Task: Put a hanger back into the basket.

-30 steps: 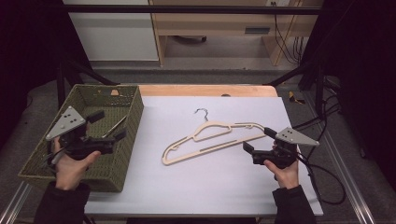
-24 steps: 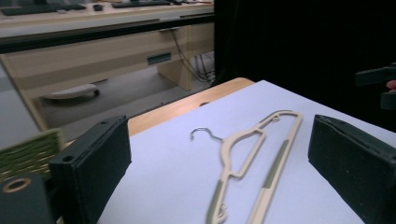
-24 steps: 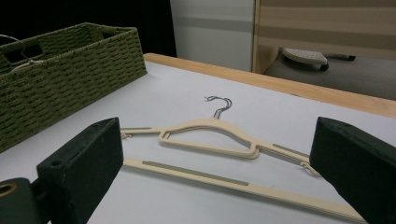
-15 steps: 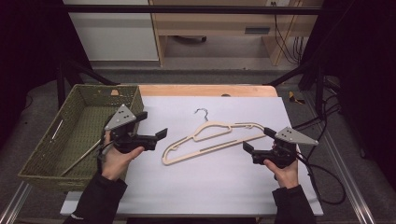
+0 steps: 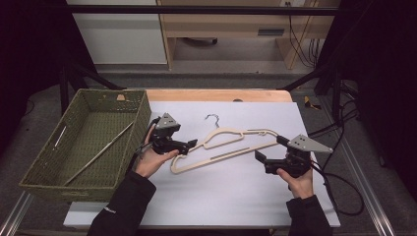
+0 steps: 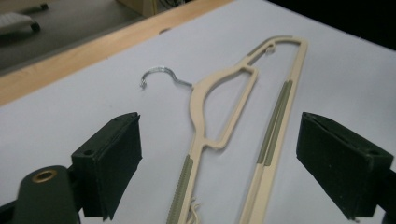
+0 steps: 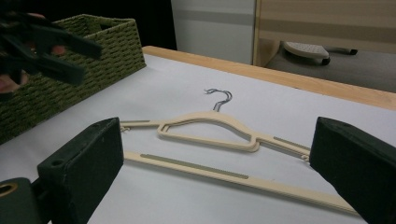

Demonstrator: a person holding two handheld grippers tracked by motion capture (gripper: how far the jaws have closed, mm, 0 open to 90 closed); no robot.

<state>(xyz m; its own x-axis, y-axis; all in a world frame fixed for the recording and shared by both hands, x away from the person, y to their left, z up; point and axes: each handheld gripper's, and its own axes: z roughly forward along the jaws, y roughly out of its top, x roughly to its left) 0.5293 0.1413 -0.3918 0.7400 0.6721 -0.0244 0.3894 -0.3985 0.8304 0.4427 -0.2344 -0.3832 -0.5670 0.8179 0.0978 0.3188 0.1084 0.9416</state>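
Observation:
A cream plastic hanger (image 5: 231, 153) with a metal hook lies flat on the white table top; in the right gripper view (image 7: 205, 116) its hook looks doubled, as if two hangers lie stacked. My left gripper (image 5: 189, 146) hovers at the hanger's left end. Its jaws are open and have just been closing slightly. In the left gripper view (image 6: 219, 130) the hanger (image 6: 195, 121) lies below the gap, untouched by the pads. My right gripper (image 5: 261, 161) stands open at the hanger's right end (image 7: 217, 135), holding nothing.
A green woven basket (image 5: 115, 93) stands at the table's left with a thin pale rod (image 5: 98, 153) lying slantwise in it. The table's wooden back edge (image 5: 221, 95) runs behind the white top. Cables trail off to the right (image 5: 339, 191).
My left gripper has come from above the basket rightward and down to the hanger's left end. The right gripper and the hanger have stayed put.

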